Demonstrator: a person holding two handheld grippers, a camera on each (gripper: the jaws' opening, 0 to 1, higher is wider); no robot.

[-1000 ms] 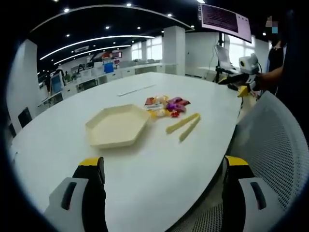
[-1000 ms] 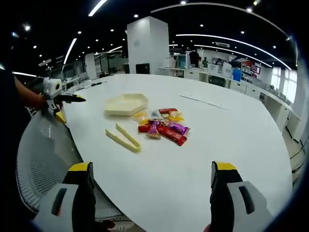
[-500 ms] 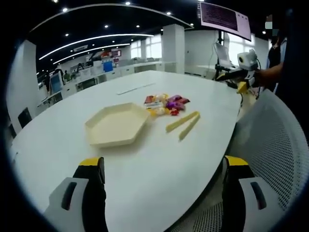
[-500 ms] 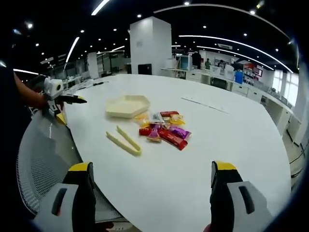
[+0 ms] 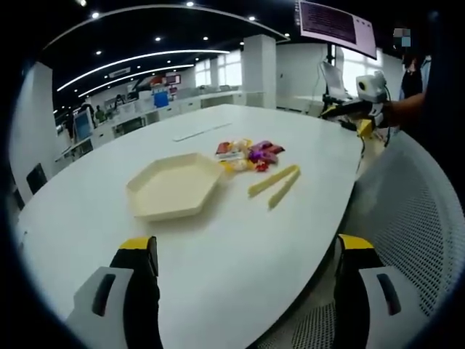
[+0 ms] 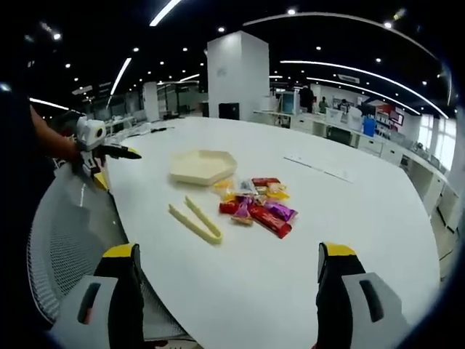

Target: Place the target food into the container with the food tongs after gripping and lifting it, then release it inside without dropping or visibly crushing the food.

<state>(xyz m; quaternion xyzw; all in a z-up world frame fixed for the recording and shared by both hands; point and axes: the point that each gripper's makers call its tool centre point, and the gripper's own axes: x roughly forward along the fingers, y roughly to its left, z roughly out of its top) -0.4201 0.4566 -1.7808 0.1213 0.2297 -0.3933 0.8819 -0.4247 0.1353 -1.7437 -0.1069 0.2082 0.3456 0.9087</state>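
A large white oval table [image 5: 240, 240] [image 6: 349, 218] carries everything. Beside it stands a grey mesh-backed chair [image 5: 425, 218] [image 6: 58, 240], at the right edge of the left gripper view and the left edge of the right gripper view.

On the table sits a shallow cream hexagonal plastic tray [image 5: 174, 187] [image 6: 203, 166], the container, with nothing in it. Just beside it lies a small heap of wrapped snacks in red, purple, yellow and white packets [image 5: 247, 154] [image 6: 258, 202], the target food, resting flat on the tabletop and apart from the tray. Next to the heap lie pale yellow plastic food tongs [image 5: 276, 187] [image 6: 196, 222], flat on the table, their two arms slightly spread, touched by neither gripper.

The left gripper [image 5: 243, 291] [image 6: 109, 150], black with yellow tips, hangs over the near table edge with its jaws spread wide and nothing between them. The right gripper [image 6: 229, 291] [image 5: 347, 110] likewise has its jaws wide apart and empty, well short of the tongs.
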